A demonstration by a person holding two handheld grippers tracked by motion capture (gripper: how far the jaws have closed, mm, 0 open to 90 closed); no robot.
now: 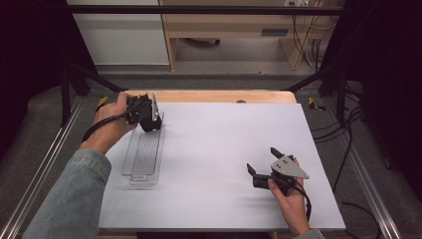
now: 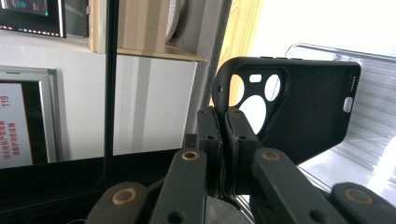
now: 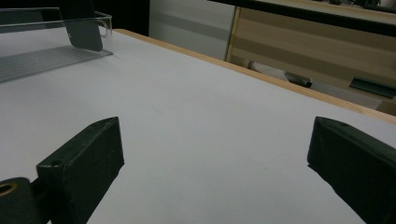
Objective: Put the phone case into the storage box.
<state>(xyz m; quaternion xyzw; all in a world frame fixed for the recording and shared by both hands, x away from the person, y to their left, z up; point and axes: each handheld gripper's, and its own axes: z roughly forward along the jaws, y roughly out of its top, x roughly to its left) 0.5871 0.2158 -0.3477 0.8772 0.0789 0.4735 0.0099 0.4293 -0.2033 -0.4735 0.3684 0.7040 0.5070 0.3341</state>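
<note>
your left gripper [image 2: 223, 140] pinches the black soft phone case [image 2: 299, 107] by its edge, over the far end of the clear ribbed plastic tray [image 1: 144, 154]. your right gripper [image 1: 263, 162] rests wide open on bare white tabletop [image 1: 224, 144].

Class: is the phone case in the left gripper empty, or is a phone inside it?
Empty: light shows through the camera cutouts of the phone case.

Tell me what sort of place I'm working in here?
Most likely a lab or test workshop, not a home. The table stands inside a black metal frame with rails along its sides, loose cables trail on the floor, and a monitor sits on a shelf beyond.
</note>
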